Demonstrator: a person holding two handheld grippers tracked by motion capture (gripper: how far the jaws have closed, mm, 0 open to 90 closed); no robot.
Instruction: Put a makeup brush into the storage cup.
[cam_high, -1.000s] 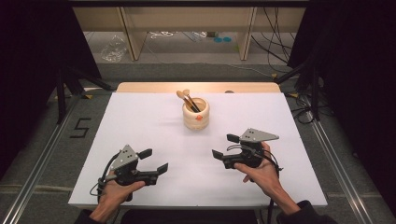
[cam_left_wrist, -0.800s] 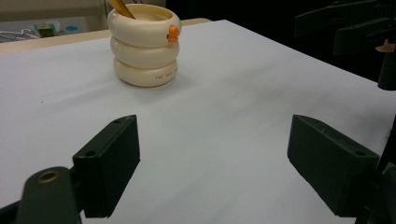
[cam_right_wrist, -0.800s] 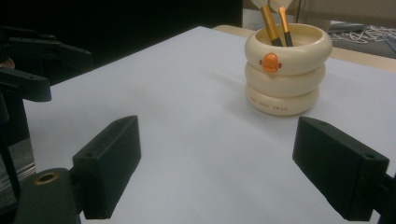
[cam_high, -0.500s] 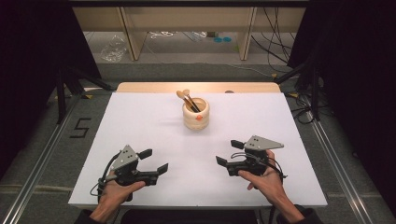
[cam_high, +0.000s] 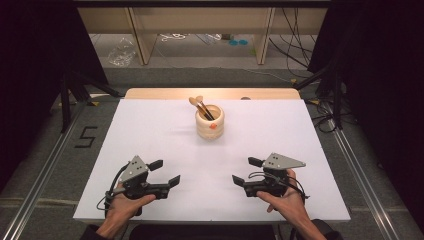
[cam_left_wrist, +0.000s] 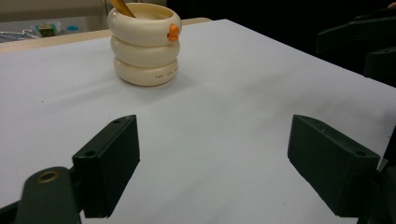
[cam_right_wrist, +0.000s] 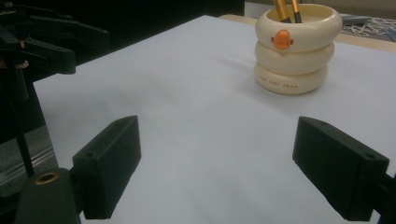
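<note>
Holder: the cream ringed holder (cam_high: 209, 122) is what my work centres on; it stands upright toward the far middle of the counter (cam_high: 150, 130), well apart from both tools.
Left tool: my left tool (cam_high: 165, 172) rests low near the counter's near edge, jaws spread wide with nothing between them; I judge this a ready pose that leaves me free to close on something.
Right tool: my right tool (cam_high: 244, 171) mirrors it on the other side, jaws parted and empty, pointed inward toward the left one.
Aim: in the left gripper view the holder (cam_left_wrist: 144, 43) sits ahead and left of the jaws; in the right gripper view the holder (cam_right_wrist: 294, 47) sits ahead and right.
Contents: brush handles (cam_high: 202, 108) lean out of the holder toward the far left, so I could grasp them from above.
Orange mark: a small orange figure (cam_right_wrist: 282, 38) on the top ring faces my side.
</note>
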